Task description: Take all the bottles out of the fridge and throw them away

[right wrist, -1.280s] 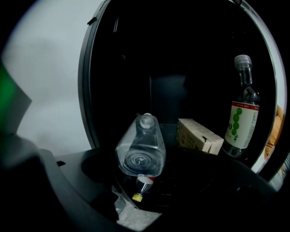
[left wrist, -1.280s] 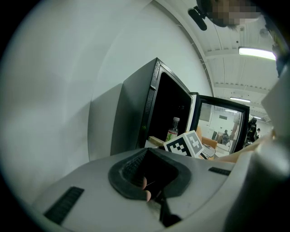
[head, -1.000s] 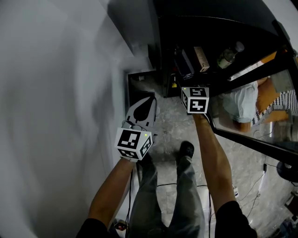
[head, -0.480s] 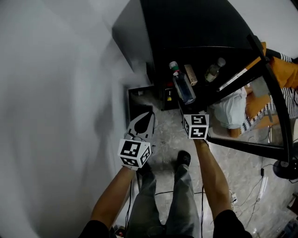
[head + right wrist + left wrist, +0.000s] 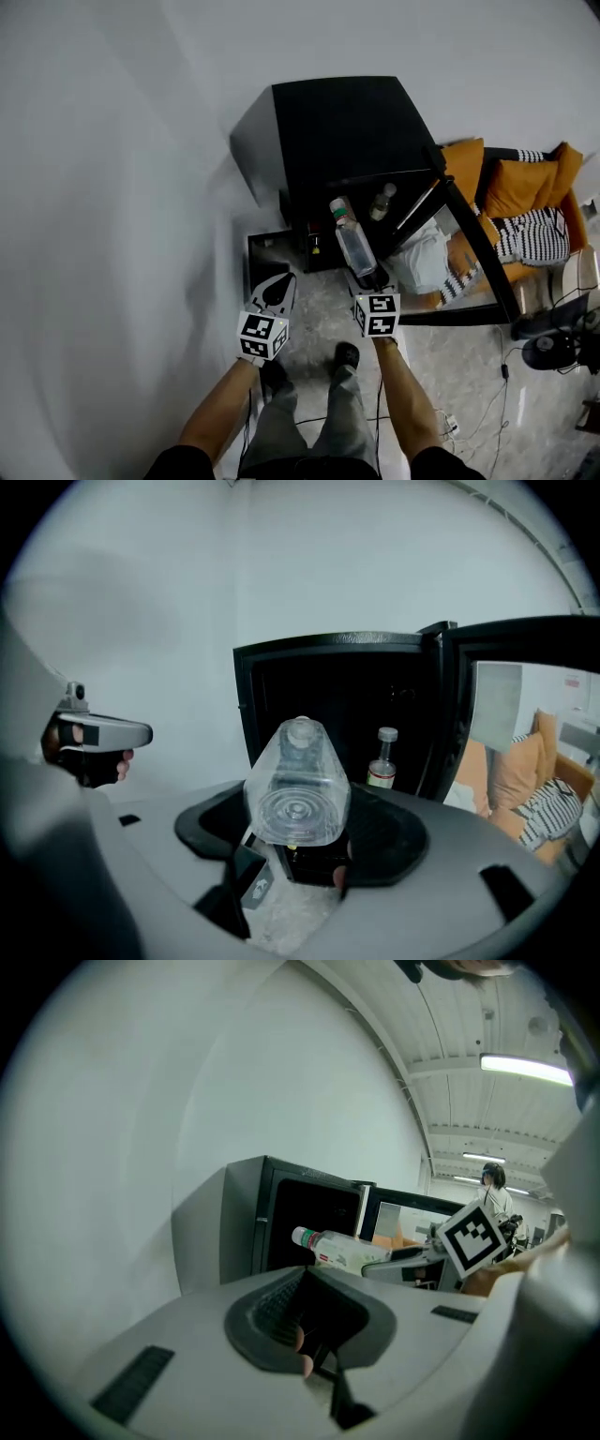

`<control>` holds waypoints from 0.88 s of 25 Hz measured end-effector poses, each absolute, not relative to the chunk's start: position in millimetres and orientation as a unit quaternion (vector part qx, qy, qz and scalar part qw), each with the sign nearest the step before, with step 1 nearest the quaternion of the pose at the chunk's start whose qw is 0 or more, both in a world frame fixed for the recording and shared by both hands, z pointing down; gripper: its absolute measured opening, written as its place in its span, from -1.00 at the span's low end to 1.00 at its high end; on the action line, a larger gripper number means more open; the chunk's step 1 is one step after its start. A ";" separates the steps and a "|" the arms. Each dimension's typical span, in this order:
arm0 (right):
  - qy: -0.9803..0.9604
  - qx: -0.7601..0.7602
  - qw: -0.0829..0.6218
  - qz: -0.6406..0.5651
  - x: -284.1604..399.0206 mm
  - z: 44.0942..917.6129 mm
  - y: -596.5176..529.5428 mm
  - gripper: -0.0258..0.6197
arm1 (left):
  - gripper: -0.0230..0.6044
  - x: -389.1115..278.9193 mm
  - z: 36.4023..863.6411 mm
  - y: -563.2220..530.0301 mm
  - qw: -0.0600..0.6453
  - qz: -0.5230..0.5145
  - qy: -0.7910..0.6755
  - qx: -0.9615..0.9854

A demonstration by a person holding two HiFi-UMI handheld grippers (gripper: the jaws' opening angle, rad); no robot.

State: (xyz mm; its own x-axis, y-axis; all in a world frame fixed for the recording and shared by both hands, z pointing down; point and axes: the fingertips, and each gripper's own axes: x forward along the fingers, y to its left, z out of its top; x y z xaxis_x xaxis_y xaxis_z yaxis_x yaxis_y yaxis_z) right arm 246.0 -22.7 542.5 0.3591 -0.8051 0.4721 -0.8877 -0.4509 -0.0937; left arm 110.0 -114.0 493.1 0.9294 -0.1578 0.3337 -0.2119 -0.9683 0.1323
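A black fridge (image 5: pixel 337 141) stands against the white wall with its glass door (image 5: pixel 469 248) swung open to the right. My right gripper (image 5: pixel 368 278) is shut on the base end of a clear plastic bottle (image 5: pixel 354 246), held out in front of the fridge with its cap toward it. In the right gripper view that bottle (image 5: pixel 298 785) shows base-on between the jaws of my right gripper (image 5: pixel 298 846). Another small bottle (image 5: pixel 381 759) stands inside the fridge (image 5: pixel 337 696). My left gripper (image 5: pixel 279 289) hangs shut and empty to the left. In its own view the left gripper (image 5: pixel 314 1316) faces the held bottle (image 5: pixel 342 1249).
A dark open bin (image 5: pixel 264 255) sits on the floor left of the fridge, just beyond my left gripper. Orange cushions with a striped cloth (image 5: pixel 525 202) lie past the door, where a seated person shows. A fan base (image 5: pixel 553 349) and cables are on the floor at right.
Both grippers have risen and drawn back from the fridge. The right one has carried the clear bottle out of the fridge. The left has stayed shut and empty.
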 end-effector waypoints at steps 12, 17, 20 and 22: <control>-0.493 0.837 0.066 0.228 236.7 434.2 31.0 0.03 | -0.92 84.3 406.5 -108.3 0.095 0.154 -0.111 0.977; -0.495 0.836 0.063 0.229 227.5 419.3 39.7 0.03 | -0.92 77.5 388.2 -105.9 0.104 0.140 -0.121 0.977; -0.497 0.835 0.064 0.230 222.8 414.2 42.4 0.03 | -0.92 75.0 376.7 -106.5 0.104 0.133 -0.126 0.978; -0.501 0.831 0.065 0.230 217.2 411.1 40.4 0.03 | -0.92 71.4 370.5 -108.8 0.102 0.129 -0.131 0.978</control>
